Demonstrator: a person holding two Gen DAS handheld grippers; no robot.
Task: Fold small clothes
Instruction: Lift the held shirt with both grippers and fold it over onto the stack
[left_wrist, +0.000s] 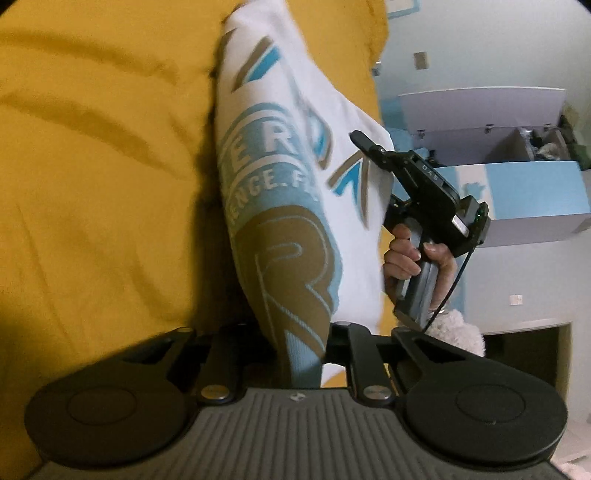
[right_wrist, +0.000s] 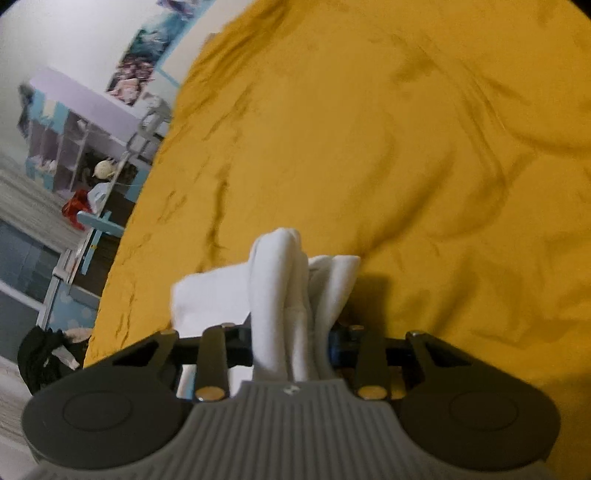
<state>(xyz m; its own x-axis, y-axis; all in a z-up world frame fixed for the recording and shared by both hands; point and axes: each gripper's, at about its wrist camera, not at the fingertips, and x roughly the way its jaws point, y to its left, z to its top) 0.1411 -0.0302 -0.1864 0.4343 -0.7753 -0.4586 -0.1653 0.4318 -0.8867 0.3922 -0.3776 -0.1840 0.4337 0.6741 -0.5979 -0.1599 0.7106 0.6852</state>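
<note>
A small white garment (left_wrist: 288, 177) with blue and tan printed lettering hangs lifted above the yellow bedspread (left_wrist: 92, 166). My left gripper (left_wrist: 295, 350) is shut on its lower printed edge; the fingertips are hidden by the cloth. My right gripper (left_wrist: 369, 147) shows in the left wrist view, held by a hand, pinching the garment's far white edge. In the right wrist view my right gripper (right_wrist: 291, 347) is shut on bunched white folds of the garment (right_wrist: 280, 288) above the bedspread (right_wrist: 406, 147).
A blue and white toy chest (left_wrist: 517, 177) with its lid up stands beside the bed. Shelves (right_wrist: 74, 147) with toys, a ladder frame and dark clothes on the floor (right_wrist: 44, 354) lie off the bed's left edge.
</note>
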